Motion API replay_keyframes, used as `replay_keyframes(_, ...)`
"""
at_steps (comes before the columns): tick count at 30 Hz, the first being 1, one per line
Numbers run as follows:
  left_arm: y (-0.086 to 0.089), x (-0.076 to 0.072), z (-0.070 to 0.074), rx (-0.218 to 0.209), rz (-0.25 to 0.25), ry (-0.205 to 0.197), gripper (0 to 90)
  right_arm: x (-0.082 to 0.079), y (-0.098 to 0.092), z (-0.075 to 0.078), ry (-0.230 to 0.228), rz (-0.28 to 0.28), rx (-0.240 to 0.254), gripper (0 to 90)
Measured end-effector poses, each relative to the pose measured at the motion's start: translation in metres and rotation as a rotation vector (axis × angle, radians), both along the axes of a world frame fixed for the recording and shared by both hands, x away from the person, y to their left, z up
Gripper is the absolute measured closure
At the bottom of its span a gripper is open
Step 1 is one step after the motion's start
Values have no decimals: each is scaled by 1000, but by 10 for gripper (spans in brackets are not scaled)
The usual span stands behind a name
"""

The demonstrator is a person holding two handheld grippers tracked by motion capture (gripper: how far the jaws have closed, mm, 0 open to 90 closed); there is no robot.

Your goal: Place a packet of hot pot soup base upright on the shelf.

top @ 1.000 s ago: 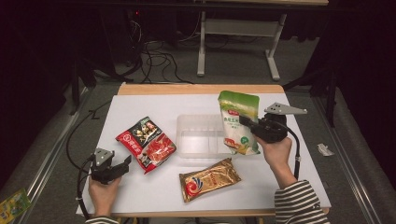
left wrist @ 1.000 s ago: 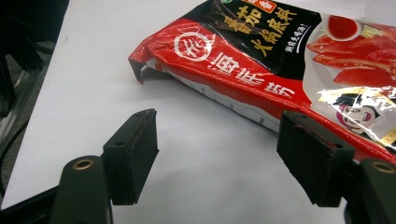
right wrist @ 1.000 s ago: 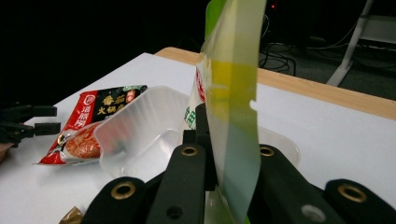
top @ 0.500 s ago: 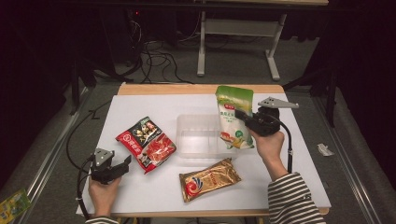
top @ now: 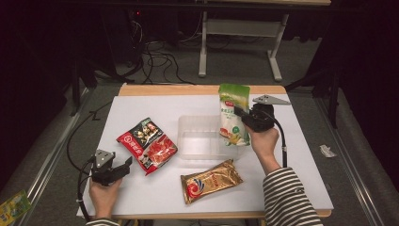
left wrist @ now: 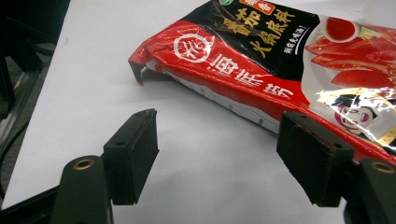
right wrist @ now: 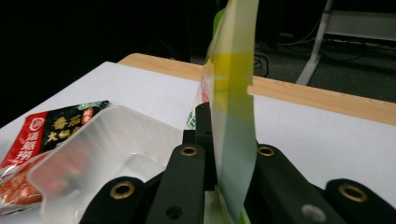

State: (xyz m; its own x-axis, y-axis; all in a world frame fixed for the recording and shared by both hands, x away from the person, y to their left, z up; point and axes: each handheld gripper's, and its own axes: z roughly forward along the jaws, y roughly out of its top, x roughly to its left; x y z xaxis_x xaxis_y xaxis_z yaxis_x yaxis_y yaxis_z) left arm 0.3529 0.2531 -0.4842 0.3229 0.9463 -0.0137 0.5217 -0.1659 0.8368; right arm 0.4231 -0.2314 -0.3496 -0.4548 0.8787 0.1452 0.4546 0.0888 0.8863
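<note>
Over the right edge of the clear plastic tray [top: 202, 141], the right gripper [top: 241, 114] holds the green-and-white pouch [top: 233, 115] upright, its jaws closed tight on the pouch's right edge. Along that gripper's own view the pouch [right wrist: 232, 116] stands edge-on, pinched between the two black jaws, with the tray [right wrist: 100, 154] low to their left. Well left of the tray, at the table's near corner, the left gripper [top: 128, 162] rests with its jaws wide apart and nothing between them; the red sauce packet [top: 148, 143] lies just beyond their tips. Nearer than the tray lies a gold packet [top: 210, 180].
</note>
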Motion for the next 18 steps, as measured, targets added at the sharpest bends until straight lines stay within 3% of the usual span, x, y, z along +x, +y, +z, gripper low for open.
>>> replay_keyframes(7,0,0,0,1,1,-1,296,5,2,-5,-14,-31,-39,881)
replay_keyframes(18,0,0,0,2,1,-1,296,6,2,-8,-20,-28,-45,865)
